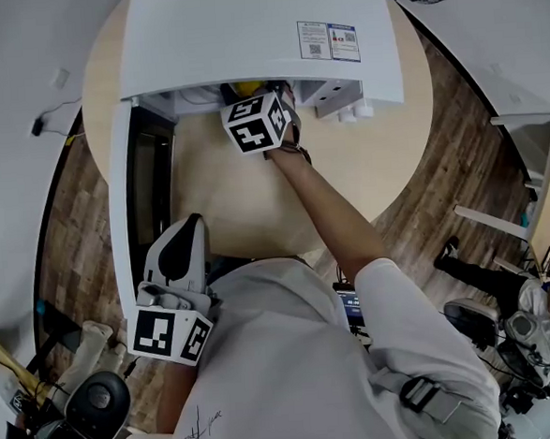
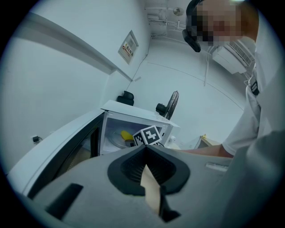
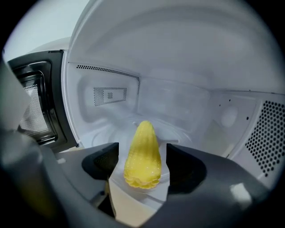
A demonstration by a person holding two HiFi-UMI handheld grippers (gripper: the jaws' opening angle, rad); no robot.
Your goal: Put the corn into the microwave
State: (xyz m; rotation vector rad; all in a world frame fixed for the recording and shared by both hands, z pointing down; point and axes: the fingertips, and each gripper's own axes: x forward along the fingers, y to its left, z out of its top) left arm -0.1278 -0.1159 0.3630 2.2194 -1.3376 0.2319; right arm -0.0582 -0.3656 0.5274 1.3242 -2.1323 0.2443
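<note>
The white microwave (image 1: pixel 252 28) stands on the round table with its door (image 1: pixel 124 206) swung open to the left. A yellow corn cob (image 3: pixel 142 156) lies on the glass turntable (image 3: pixel 182 133) inside, tip pointing to the back. My right gripper (image 3: pixel 141 168) reaches into the cavity and is open, with the cob between its pads and a small gap on each side. In the head view only its marker cube (image 1: pixel 257 121) and a bit of the corn (image 1: pixel 247 86) show. My left gripper (image 1: pixel 184 231) hangs back near the table's front edge, shut and empty. From its own view the corn (image 2: pixel 126 135) shows inside.
The open door (image 3: pixel 33 102) stands close on the left of my right gripper. The cavity's perforated wall (image 3: pixel 267 129) is on the right. The wooden table (image 1: pixel 255 196) lies in front of the microwave. A seated person (image 1: pixel 476 275) and some gear (image 1: pixel 91 405) are on the floor.
</note>
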